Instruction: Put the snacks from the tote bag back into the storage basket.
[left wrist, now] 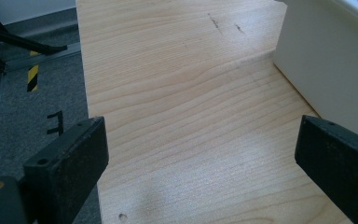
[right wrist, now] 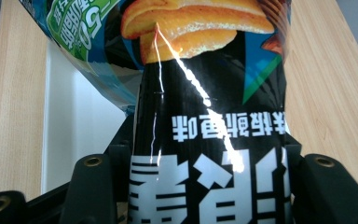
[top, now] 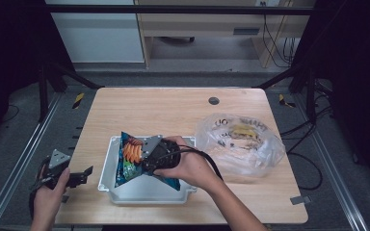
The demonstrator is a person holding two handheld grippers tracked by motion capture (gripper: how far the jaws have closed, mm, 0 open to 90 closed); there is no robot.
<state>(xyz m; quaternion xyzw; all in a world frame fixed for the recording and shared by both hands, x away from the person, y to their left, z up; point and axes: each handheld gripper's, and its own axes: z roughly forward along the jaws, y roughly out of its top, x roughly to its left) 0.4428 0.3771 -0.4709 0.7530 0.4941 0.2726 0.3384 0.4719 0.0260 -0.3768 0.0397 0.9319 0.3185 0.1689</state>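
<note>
R tool (top: 147, 156) is clamped on a chip bag (top: 131, 161) — black and blue pack w/ orange chips printed on it. In the right gripper view the bag (right wrist: 209, 140) sits pinched between the two black jaws, its white lettering upside down, the pack stretching away from the camera. From the high view the bag hangs over a white rectangular tray (top: 147, 190) near the front-centre of the wooden worktop (top: 173, 110); its lower corner reaches down inside the tray, though whether it touches the tray floor I can't tell. The person's right hand (top: 188, 166) wraps the tool body, cable trailing back over the wrist.

L tool (top: 79, 177) is open, nothing between the jaws — the left gripper view shows them spread wide over bare wood, w/ the tray's white wall (left wrist: 331, 60) at the right edge. It's held at the worktop's front-left edge by the left hand (top: 48, 197), well apart from the bag.

A crumpled clear plastic bag (top: 241, 142) w/ printed lettering lies just right of the tray.
</note>
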